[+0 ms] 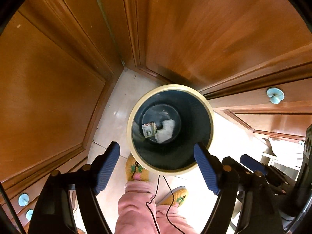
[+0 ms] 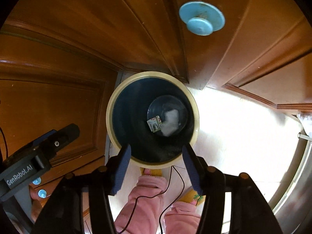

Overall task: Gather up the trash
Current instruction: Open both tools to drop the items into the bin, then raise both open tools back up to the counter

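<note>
Looking down, I hold the left tool [image 1: 157,164] and right tool [image 2: 156,167] open and empty over the bin [image 1: 209,117] rim at centre frame, wooden doors [image 1: 48,87] crowding close, trash [image 1: 165,131] at its bottom.

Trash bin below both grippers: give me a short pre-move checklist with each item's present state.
1. Left gripper empty, jaws apart: ok.
2. Right gripper empty, jaws apart: ok.
3. Small printed carton at the bottom of the trash bin: ok.
4. Crumpled white paper inside the bin beside the carton: ok.
5. Bin upright on the floor in the wooden corner: ok.
6. More trash left to collect on the floor: cannot tell.
</note>
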